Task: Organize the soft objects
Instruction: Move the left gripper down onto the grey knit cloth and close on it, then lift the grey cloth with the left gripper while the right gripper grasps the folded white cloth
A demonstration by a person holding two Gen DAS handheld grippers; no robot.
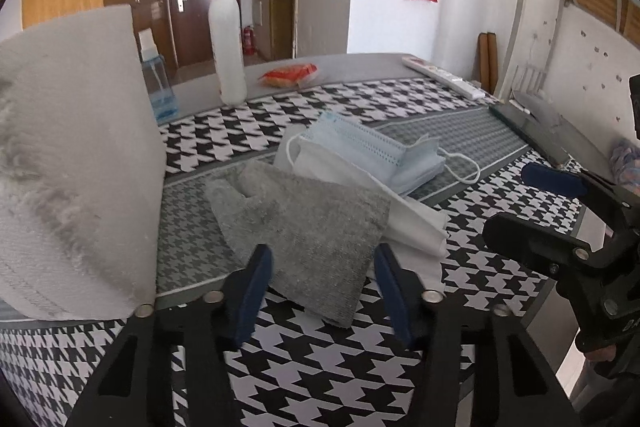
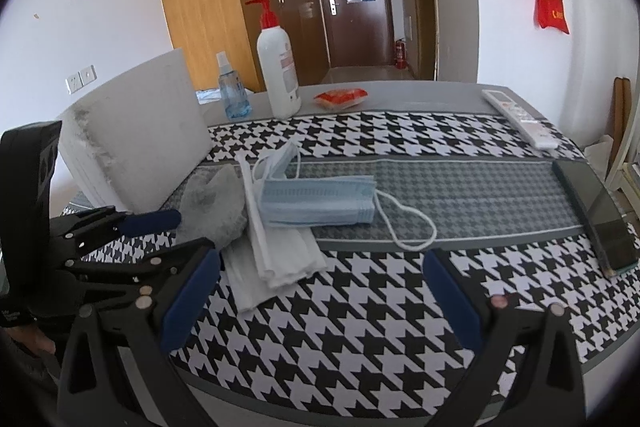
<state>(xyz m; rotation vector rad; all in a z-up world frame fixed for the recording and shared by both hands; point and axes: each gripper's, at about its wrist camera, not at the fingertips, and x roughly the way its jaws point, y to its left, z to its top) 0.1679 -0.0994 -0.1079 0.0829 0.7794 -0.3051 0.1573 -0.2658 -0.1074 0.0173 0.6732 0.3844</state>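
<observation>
A grey fluffy cloth (image 1: 304,223) lies on the houndstooth table mat (image 1: 320,355), partly over a stack of white face masks (image 1: 412,223). A stack of blue face masks (image 1: 376,151) rests behind them. My left gripper (image 1: 322,287) is low over the mat, and its blue pads flank the cloth's near corner without clearly pressing it. In the right wrist view the grey cloth (image 2: 212,207), the white masks (image 2: 280,255) and the blue masks (image 2: 316,203) sit left of centre. My right gripper (image 2: 322,299) stands open and wide over bare mat with nothing between its fingers.
A tall white fuzzy-edged panel or box (image 1: 72,163) stands close on the left. Along the back edge are a pump bottle (image 1: 228,39), a spray bottle (image 1: 160,87), a red packet (image 1: 290,73) and a remote (image 1: 444,75). A phone (image 2: 596,219) lies at the right.
</observation>
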